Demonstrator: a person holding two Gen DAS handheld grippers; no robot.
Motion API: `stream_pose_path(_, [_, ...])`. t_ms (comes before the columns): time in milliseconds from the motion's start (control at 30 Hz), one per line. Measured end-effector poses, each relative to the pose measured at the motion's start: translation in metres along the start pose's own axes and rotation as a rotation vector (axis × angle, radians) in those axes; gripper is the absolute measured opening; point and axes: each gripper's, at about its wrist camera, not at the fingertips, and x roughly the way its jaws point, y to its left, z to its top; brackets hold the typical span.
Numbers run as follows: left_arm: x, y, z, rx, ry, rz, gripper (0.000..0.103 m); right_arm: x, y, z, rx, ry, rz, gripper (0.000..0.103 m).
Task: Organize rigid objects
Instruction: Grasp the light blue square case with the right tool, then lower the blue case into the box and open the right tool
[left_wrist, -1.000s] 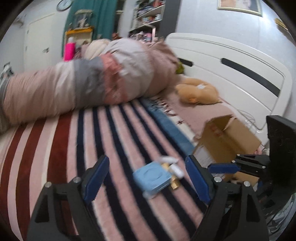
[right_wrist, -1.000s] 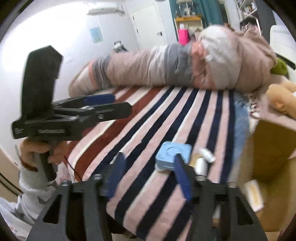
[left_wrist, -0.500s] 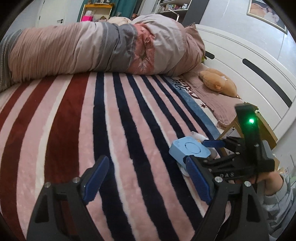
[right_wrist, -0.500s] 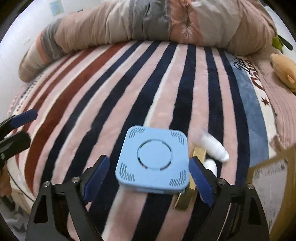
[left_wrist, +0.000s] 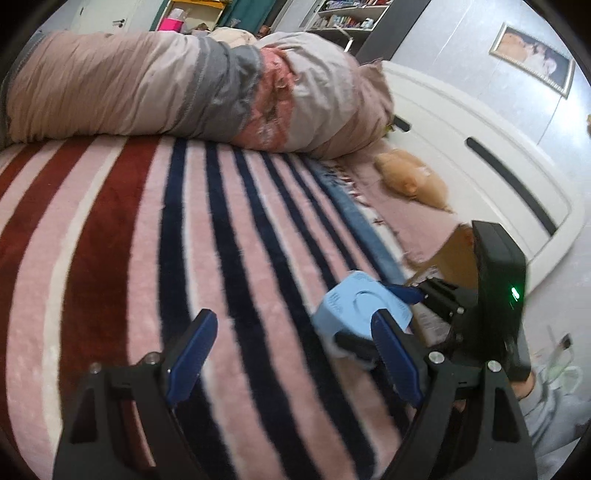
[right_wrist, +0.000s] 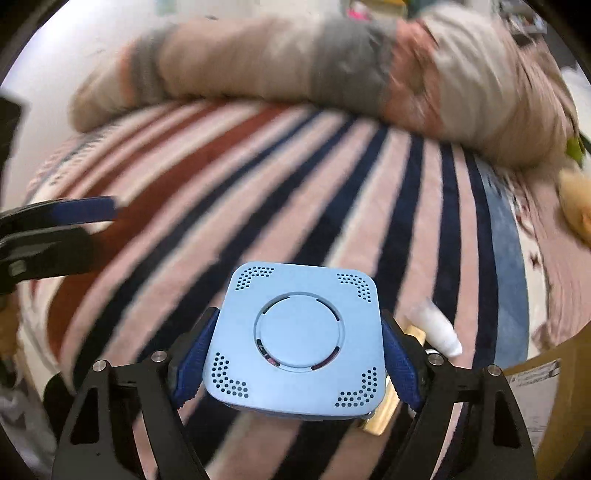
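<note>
A light blue square box with a round lid and dotted corners sits between the blue pads of my right gripper, which is shut on its two sides. It also shows in the left wrist view, held by the right gripper just above the striped blanket. A white bottle and a gold-coloured object lie on the blanket beside and under the box. My left gripper is open and empty, left of the box.
A cardboard box stands at the right edge of the bed, also visible in the left wrist view. A rolled duvet lies across the far side. A plush toy lies by the white headboard.
My right gripper has closed its pads onto the blue box, which now appears raised off the blanket. The left gripper stays open and has shifted little.
</note>
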Motion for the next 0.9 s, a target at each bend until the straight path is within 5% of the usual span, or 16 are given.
stream_pose_path(200, [-0.019, -0.046, 0.014, 0.016, -0.016, -0.161, 0.083, -0.072, 0.021, 0.002, -0.035, -0.201, 0.120, 0.080])
stream_pose_path(367, [-0.027, -0.094, 0.024, 0.021, -0.019, -0.291, 0.081, -0.134, 0.022, -0.008, -0.076, -0.373, 0.102, 0.080])
stream_pose_path(500, [-0.019, -0.138, 0.034, 0.072, -0.002, -0.340, 0.059, -0.163, 0.002, -0.022, -0.067, -0.439, 0.084, 0.080])
stream_pose_path(733, [0.028, -0.226, 0.050, 0.201, 0.057, -0.311, 0.035, -0.191, -0.072, -0.061, 0.048, -0.452, 0.024, 0.078])
stream_pose_path(900, [0.078, -0.282, 0.046, 0.302, 0.148, -0.282, 0.034, -0.191, -0.133, -0.092, 0.177, -0.381, 0.002, 0.078])
